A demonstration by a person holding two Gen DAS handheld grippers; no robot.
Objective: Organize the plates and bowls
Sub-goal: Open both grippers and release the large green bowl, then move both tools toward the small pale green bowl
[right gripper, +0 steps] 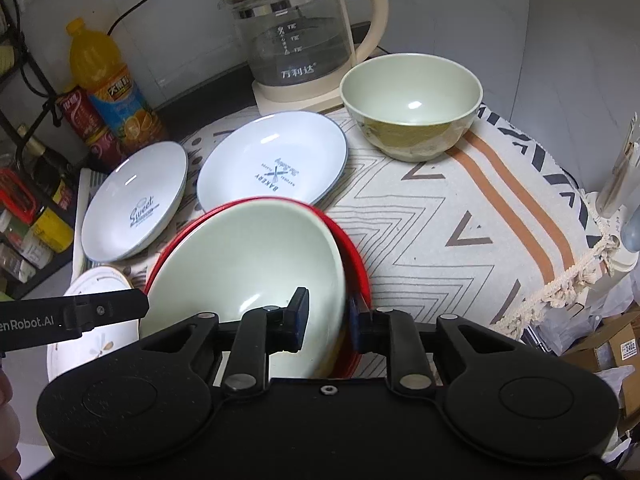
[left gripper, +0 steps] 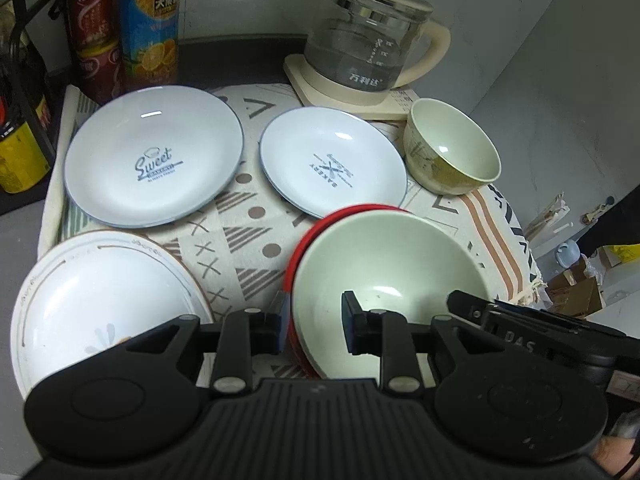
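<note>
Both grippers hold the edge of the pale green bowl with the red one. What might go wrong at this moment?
1. The left gripper and right gripper each pinch only a rim of the tilted green bowl, which is nested in the red bowl. Uneven pulling may let one bowl slide out.
2. The BAKERY plate lies directly behind the stack; a swing forward may strike it.
3. The patterned cloth may drag if a bowl catches it.

On the tabletop [right gripper: 460,240], two plates [right gripper: 136,204] [right gripper: 272,168] lie side by side behind the nested bowls [right gripper: 248,264]. A third plate [left gripper: 100,300] sits left of those bowls. A single bowl [right gripper: 408,108] stands far right, the kettle [right gripper: 296,40] behind it.
</note>
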